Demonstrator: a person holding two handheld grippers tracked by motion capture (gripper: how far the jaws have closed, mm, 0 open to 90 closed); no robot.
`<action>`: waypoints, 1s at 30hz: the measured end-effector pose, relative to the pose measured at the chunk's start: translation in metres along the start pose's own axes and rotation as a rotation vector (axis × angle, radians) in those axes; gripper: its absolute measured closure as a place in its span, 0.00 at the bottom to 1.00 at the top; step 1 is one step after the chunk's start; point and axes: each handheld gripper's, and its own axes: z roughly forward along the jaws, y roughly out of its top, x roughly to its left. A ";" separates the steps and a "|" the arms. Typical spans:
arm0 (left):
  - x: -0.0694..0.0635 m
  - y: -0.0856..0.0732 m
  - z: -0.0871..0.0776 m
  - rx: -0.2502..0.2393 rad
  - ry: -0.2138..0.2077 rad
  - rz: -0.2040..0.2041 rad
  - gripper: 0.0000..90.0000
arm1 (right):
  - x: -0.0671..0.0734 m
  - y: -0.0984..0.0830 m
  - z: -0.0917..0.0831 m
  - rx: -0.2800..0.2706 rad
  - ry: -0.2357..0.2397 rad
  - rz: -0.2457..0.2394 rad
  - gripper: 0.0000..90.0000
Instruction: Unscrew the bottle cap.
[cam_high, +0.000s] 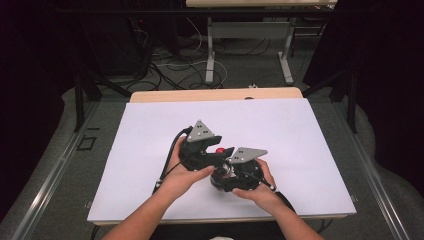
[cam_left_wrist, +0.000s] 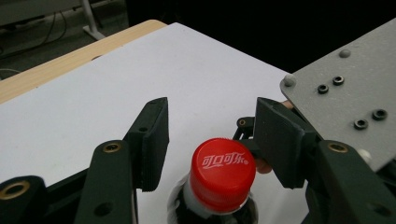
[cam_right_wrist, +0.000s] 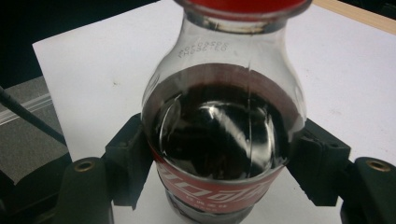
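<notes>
A cola bottle (cam_right_wrist: 219, 126) with dark drink and a red label stands on the white sheet (cam_high: 280, 130), near its front middle. My right gripper (cam_right_wrist: 223, 161) is shut on the bottle's body, one pad pressing on each side just above the label. The bottle's red cap (cam_left_wrist: 223, 173) sits between the jaws of my left gripper (cam_left_wrist: 212, 126), which is open with a gap showing on both sides of the cap. From the high view the cap (cam_high: 219, 151) peeks out between the two grippers, with the left gripper (cam_high: 212, 155) behind it and the right gripper (cam_high: 222, 175) nearer me.
The right gripper's grey plate (cam_left_wrist: 345, 93) hangs close to the left gripper's right jaw. The table's wooden edge (cam_high: 215, 95) runs along the back. Beyond it stand another table's legs (cam_high: 210, 60) and floor cables (cam_high: 170, 70).
</notes>
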 end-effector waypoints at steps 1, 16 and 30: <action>0.002 0.000 -0.003 0.006 -0.025 0.008 0.51 | 0.000 0.000 0.000 -0.002 -0.002 0.005 0.33; 0.025 -0.005 -0.005 0.072 -0.285 0.082 0.57 | 0.006 0.000 0.002 -0.010 0.053 -0.030 0.33; 0.010 -0.007 0.004 0.052 -0.104 0.025 0.68 | 0.004 -0.001 0.004 -0.006 0.012 -0.002 0.33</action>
